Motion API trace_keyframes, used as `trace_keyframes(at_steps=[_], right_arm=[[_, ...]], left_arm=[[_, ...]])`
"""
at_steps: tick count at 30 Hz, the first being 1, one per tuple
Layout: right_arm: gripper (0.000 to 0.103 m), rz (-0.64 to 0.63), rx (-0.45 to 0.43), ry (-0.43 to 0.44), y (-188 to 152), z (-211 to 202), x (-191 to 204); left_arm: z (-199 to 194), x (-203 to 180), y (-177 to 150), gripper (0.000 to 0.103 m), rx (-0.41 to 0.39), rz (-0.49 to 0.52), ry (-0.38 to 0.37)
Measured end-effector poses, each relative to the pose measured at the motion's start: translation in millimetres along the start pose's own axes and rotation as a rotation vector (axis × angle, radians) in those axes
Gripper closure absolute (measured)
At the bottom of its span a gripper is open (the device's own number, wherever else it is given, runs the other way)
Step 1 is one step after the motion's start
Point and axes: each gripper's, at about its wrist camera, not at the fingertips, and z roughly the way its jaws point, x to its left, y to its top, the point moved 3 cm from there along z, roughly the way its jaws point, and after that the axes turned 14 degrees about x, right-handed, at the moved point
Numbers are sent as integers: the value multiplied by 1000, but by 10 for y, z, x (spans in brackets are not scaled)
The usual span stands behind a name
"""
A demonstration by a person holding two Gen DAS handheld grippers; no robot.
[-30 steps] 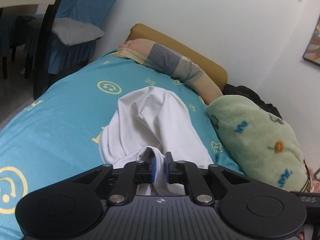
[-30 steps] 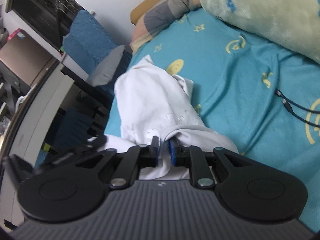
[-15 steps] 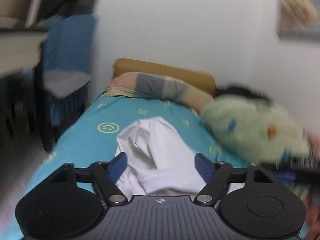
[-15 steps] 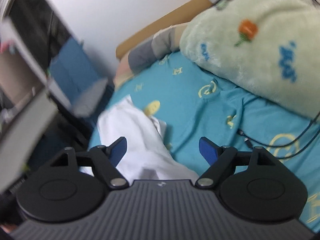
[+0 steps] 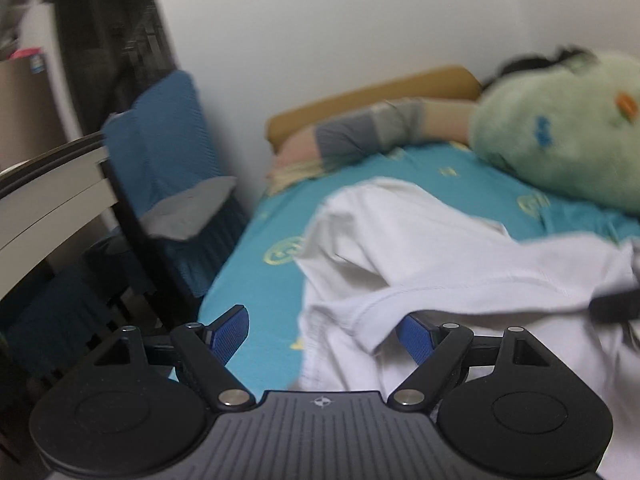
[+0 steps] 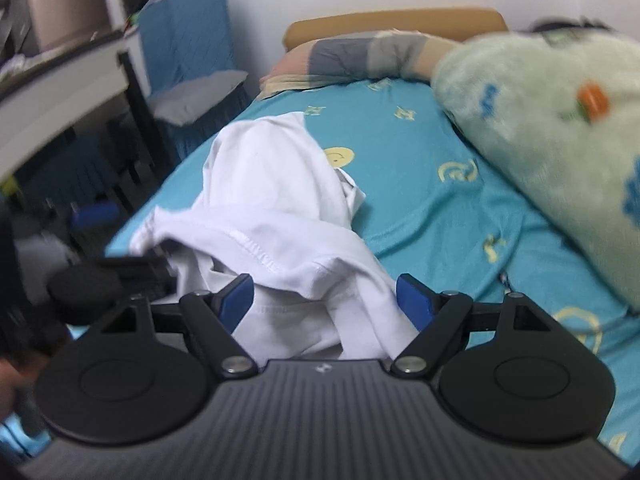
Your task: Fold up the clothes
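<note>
A white garment (image 5: 440, 248) lies crumpled in a heap on the teal bed sheet (image 5: 260, 288), near the bed's left side. My left gripper (image 5: 324, 332) is open at the garment's near left corner; a hem fold drapes over its right blue pad (image 5: 416, 338), and the left pad is over bare sheet. In the right wrist view the same garment (image 6: 280, 200) bunches up in front of my right gripper (image 6: 326, 298), which is open with loose cloth between its spread pads, neither pressing. The left gripper (image 6: 100, 280) shows blurred at the left edge there.
A green plush blanket (image 6: 552, 128) fills the bed's right side. A patterned pillow (image 6: 360, 56) and tan headboard (image 6: 392, 22) lie at the far end. A blue-covered chair (image 5: 168, 152) and a table edge (image 5: 48, 200) stand left of the bed. A thin cable (image 6: 505, 280) lies on the sheet.
Both grippers were shut on the garment's near edge and have opened wide, letting it go. Both have rolled and shifted sideways, and the cloth has slumped onto the sheet.
</note>
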Motion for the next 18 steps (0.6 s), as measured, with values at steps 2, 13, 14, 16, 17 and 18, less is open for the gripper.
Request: trace_keyframes(at_steps=[2, 13, 14, 16, 17, 18], right_arm=[[22, -71, 3, -30, 35, 86, 128], [23, 118, -123, -193, 126, 183, -134], [23, 171, -135, -184, 128, 148, -229], [23, 253, -150, -161, 123, 87, -369], [23, 274, -152, -152, 120, 72, -406], [23, 280, -150, -149, 120, 72, -422]], left_arm=[[-71, 83, 40, 21, -30, -47, 14], [-196, 73, 40, 21, -40, -54, -39], [-200, 31, 34, 21, -43, -33, -51], [-208, -54, 21, 21, -49, 8, -73], [-215, -103, 13, 21, -52, 34, -89], [-227, -150, 5, 21, -58, 59, -101]])
